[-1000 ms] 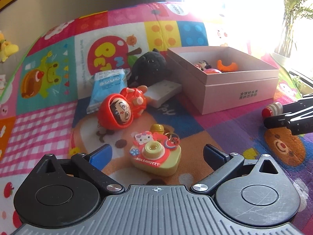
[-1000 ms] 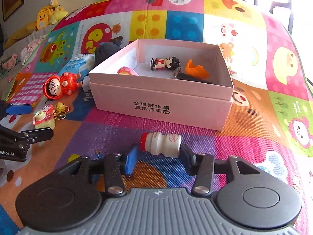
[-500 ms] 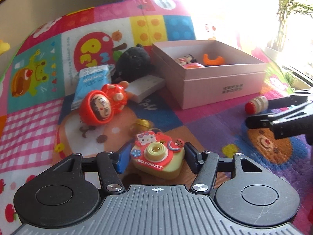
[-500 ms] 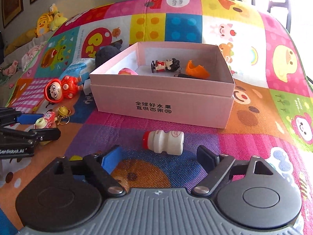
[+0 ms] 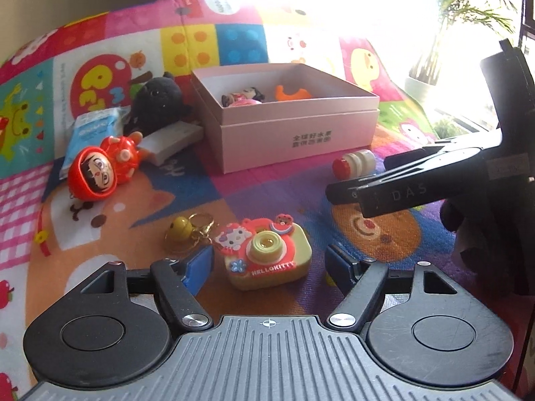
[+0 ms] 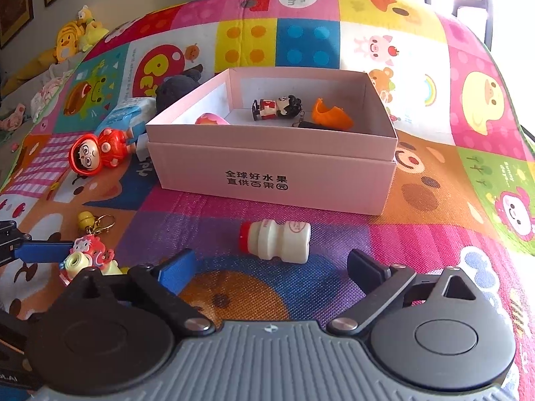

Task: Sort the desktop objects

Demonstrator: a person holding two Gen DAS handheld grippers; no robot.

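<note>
Toys scattered on colourful cartoon-print patchwork play mat [image 6: 434, 207]. Left tool [image 5: 269, 262] low over mat, jaws opening, blue pads either side of small yellow-and-red toy camera with cat figure and "HELLOKITTY" lettering [image 5: 267, 255]; camera sits on mat between pads, gap visible on both sides, not gripped. Gold keyring with yellow bell [image 5: 189, 230] lies just left of camera, attached by chain. Right tool [image 6: 269, 267] jaws opening, standing wide, small white yogurt-drink bottle with red cap [image 6: 276, 240] lying on its side on mat just ahead of the pads, not touched. Same bottle shows in left wrist view right of centre, red cap facing camera, partly behind the right tool's black finger.

Open pink cardboard box with black Chinese lettering on front [image 6: 274, 180] stands beyond bottle, mid-mat. Inside: small figurine with black hair and red-white outfit [image 6: 277, 107] lying down, orange curved plastic piece [image 6: 331, 113] beside it, pink rounded toy [image 6: 212, 119] at near-left inner corner, dark small item next to orange piece, too small to tell.

Left of box: red round-headed doll with painted face [image 5: 100, 170] lying on mat, white flat rectangular pack [image 5: 174, 140] touching box's left side, blue-white tissue packet [image 5: 95, 127] behind doll, black plush toy [image 5: 157, 100] behind the pack. Yellow plush toys [image 6: 75, 36] off mat's far left edge in right wrist view. Potted green plant [image 5: 461, 26] at bright window, far right in left wrist view.
</note>
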